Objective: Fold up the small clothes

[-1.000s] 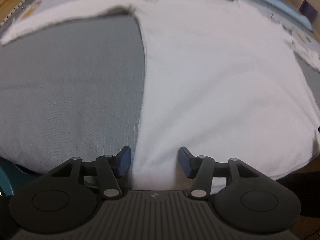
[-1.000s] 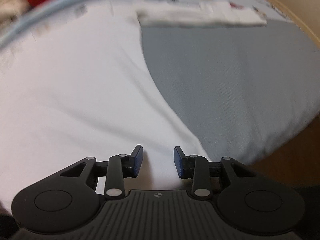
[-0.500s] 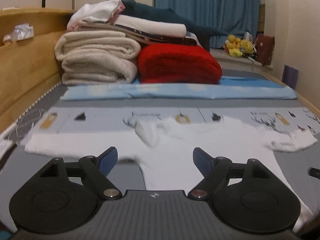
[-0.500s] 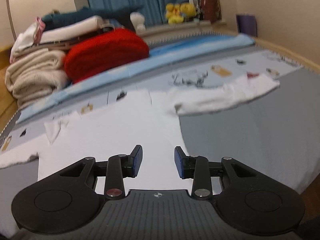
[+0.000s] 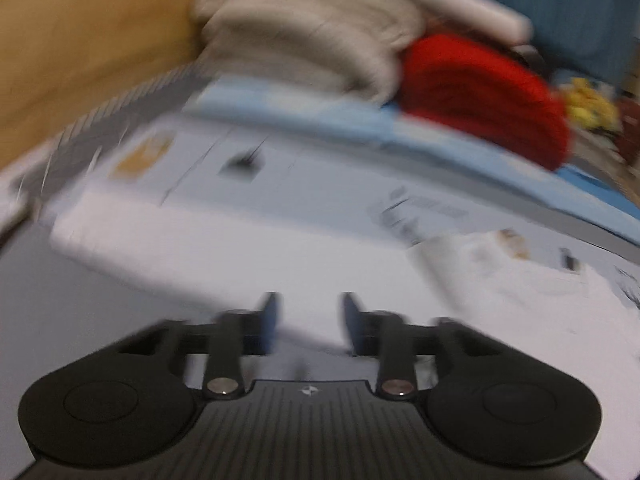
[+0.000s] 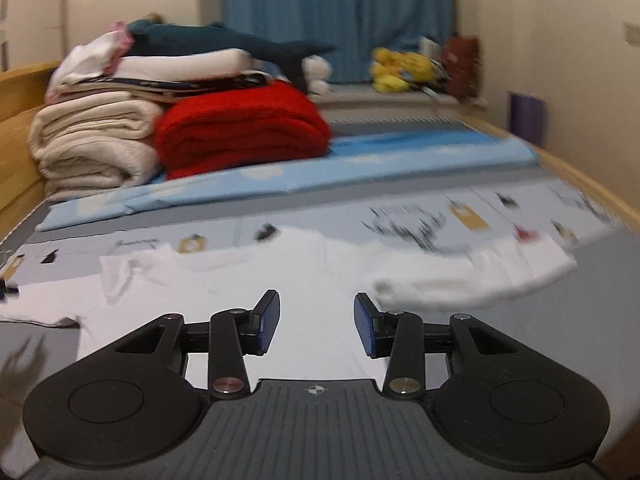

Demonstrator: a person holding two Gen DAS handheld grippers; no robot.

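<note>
Because the white shirt (image 6: 304,280) lies flat on the bed (image 6: 560,340), unfolded, both hand-held grippers — left (image 5: 307,322), right (image 6: 316,326) — hover spread and empty, sleeve (image 6: 472,280) at two o'clock.

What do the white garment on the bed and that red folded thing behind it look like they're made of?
The white garment looks like soft matte knit fabric, probably cotton: it lies limp, and its right sleeve has rumpled. The red blanket looks like thick fleece or plush, going by its fuzzy surface and fat rounded folds. Blur leaves the exact weave of both open.
</note>
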